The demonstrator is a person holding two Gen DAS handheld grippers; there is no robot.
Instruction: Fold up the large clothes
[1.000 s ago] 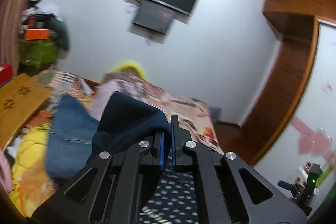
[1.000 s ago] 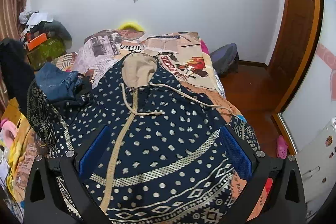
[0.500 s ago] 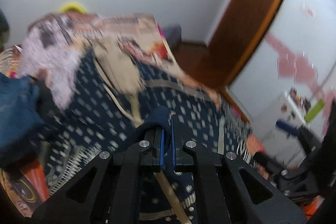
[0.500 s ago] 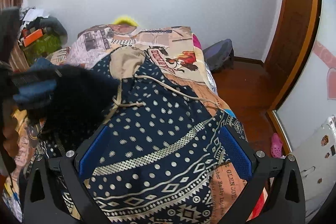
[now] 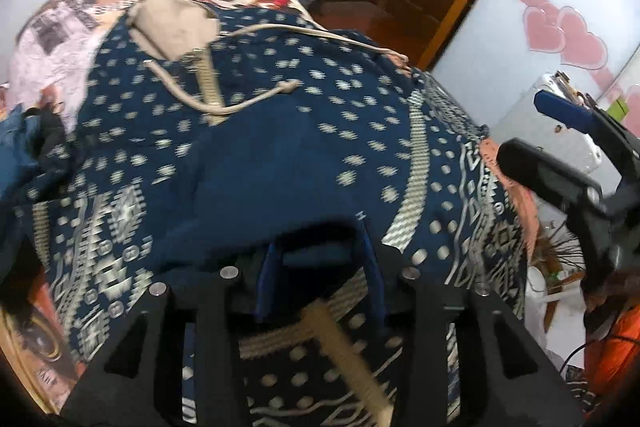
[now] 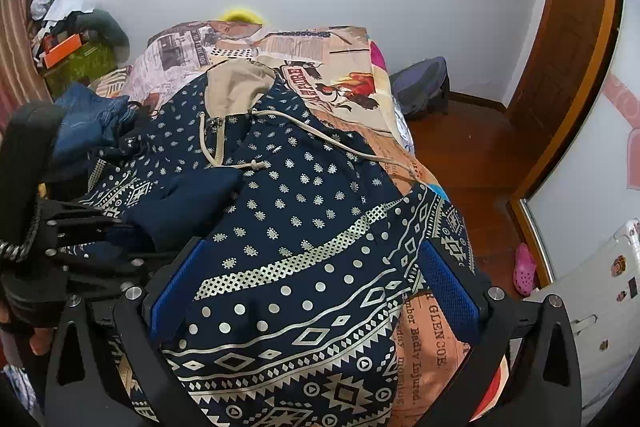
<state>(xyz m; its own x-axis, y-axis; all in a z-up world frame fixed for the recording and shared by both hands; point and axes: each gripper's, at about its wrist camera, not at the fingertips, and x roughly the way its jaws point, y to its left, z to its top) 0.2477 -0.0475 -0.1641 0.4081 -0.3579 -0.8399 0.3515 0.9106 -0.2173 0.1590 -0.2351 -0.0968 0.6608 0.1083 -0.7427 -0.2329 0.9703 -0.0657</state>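
Observation:
A large navy hoodie with white dots and a beige hood lies spread on the bed; it also shows in the left wrist view. Its plain navy sleeve is folded across the front. My left gripper has its jaws partly apart, with the sleeve cuff lying between them. My right gripper is wide open and empty, hovering over the hoodie's patterned hem. The left gripper shows at the left edge of the right wrist view.
The bed has a printed cover. Blue jeans lie on its left side. A cluttered pile stands at the far left, a backpack on the wooden floor, and a wooden door on the right.
My left gripper swung the sleeve from high at the left down across the hoodie's front and its jaws parted. My right gripper stayed open over the hem.

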